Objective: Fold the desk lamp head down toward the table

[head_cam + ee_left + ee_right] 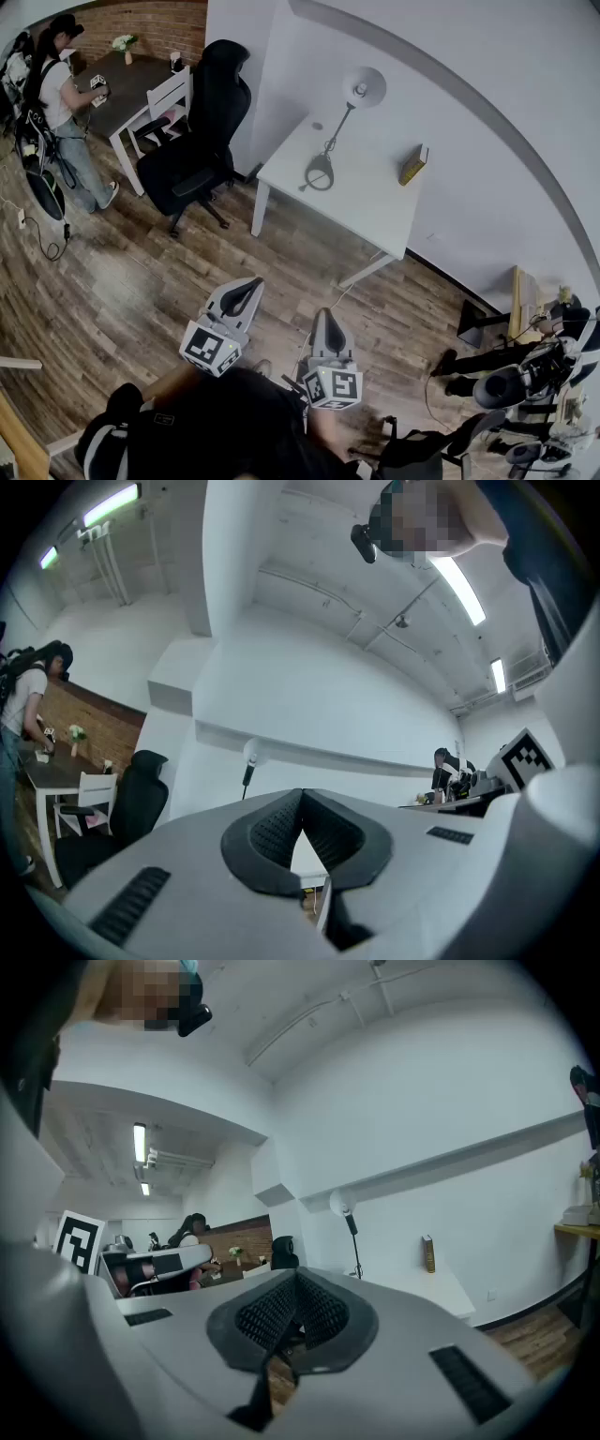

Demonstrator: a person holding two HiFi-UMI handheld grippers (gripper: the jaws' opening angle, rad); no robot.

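Left gripper (251, 281): jaws pressed together with nothing between them, held low over the wooden floor (131, 272), well apart from the white table (375, 202)
Right gripper (324, 315): jaws closed too and empty, just beside the left one, aimed toward the same table
Marker cubes (211, 348): one on each gripper, faces printed with black-and-white square patterns
Desk lamp (349, 111): stands on the white table, its ring-shaped base near the table's middle, a thin stem leaning up to a round white head that sits raised close to the wall, not folded down
Book (413, 165): yellowish, upright on the table to the right of the lamp; whatever is printed on the spine is too small to read
Office chair (202, 131): black, high-backed, just left of the white table
Person (61, 103): stands far off to the left at a dark table (131, 84) by a brick wall (150, 23), with a white chair (164, 98) drawn up to it
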